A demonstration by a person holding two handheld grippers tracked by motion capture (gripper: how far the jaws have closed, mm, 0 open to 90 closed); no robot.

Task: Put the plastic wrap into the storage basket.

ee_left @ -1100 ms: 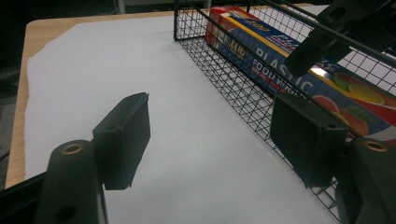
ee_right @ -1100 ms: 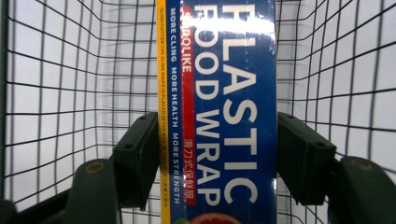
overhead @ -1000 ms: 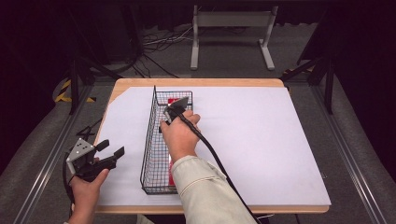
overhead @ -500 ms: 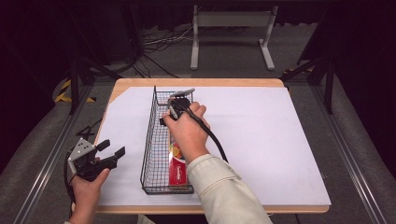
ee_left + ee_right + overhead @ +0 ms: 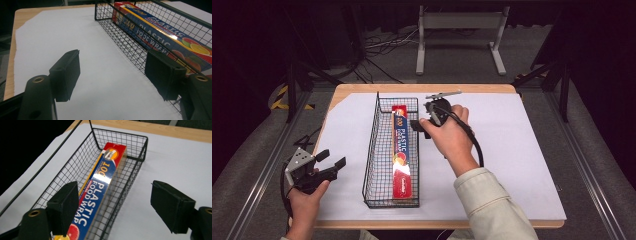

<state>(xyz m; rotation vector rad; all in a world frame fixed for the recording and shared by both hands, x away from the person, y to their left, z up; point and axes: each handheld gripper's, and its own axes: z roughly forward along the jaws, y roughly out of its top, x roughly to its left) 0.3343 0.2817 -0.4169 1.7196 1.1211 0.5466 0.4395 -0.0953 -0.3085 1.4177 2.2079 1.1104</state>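
A long red and blue plastic wrap box (image 5: 400,147) lies lengthwise in a narrow black wire basket (image 5: 371,150) on the table. My right gripper (image 5: 419,127) hovers just off the basket's right wall near its far end. Its jaws have just been opening and hold nothing. From the right gripper view, the box (image 5: 105,175) and basket (image 5: 120,138) lie below and ahead of the right gripper (image 5: 115,192). My left gripper (image 5: 333,158) rests open at the table's front left. Ahead of the left gripper (image 5: 113,65) are bare paper, the basket (image 5: 125,47) and the box (image 5: 160,37).
A white sheet (image 5: 512,150) covers most of the wooden table (image 5: 362,90). A metal stand (image 5: 459,30) and cables (image 5: 382,47) sit on the floor beyond the far edge. Rails run along both sides of the table.
The right hand has lifted and drawn to the right, off the basket, and the box now lies uncovered inside it. The left hand has stayed where it was.
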